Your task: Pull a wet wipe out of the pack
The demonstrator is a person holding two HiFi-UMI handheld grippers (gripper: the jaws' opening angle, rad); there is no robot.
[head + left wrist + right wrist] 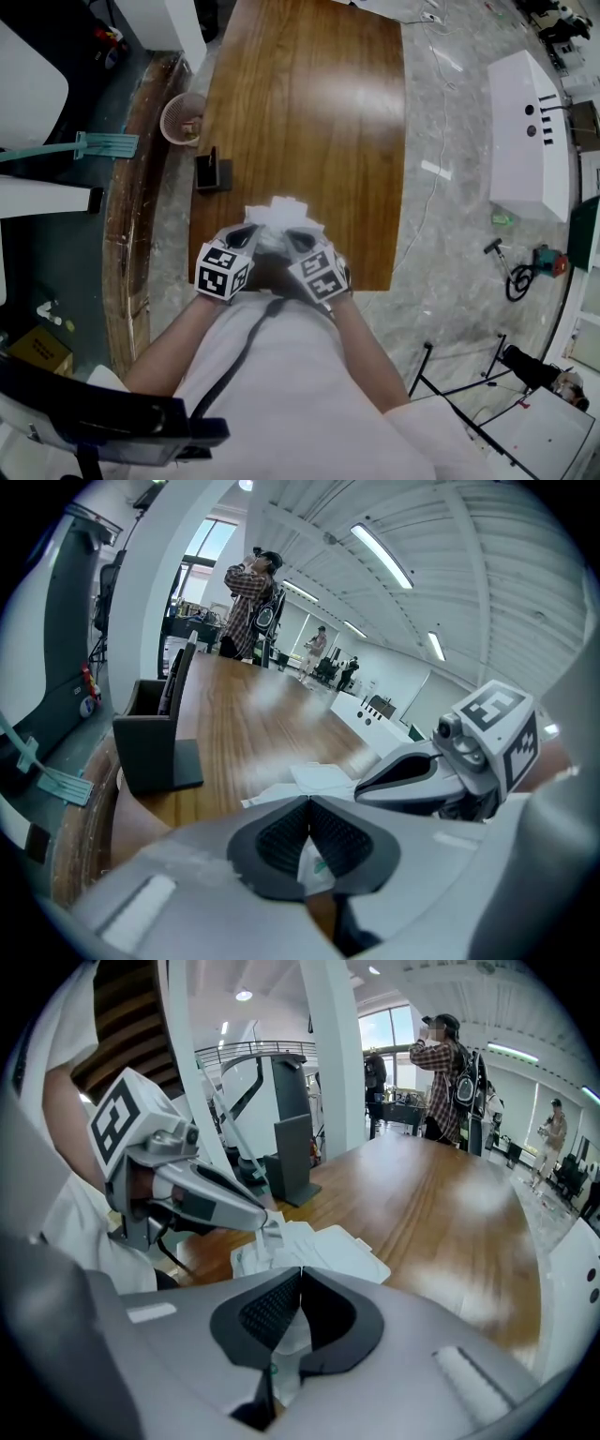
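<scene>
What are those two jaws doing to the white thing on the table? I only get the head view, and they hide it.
Observer: In the right gripper view the left gripper has its jaws closed on a small flap of the pack.
Operator: And the other one?
Observer: The right gripper has its jaws closed too; white material shows in the gap behind them, wipe or pack I cannot tell.
</scene>
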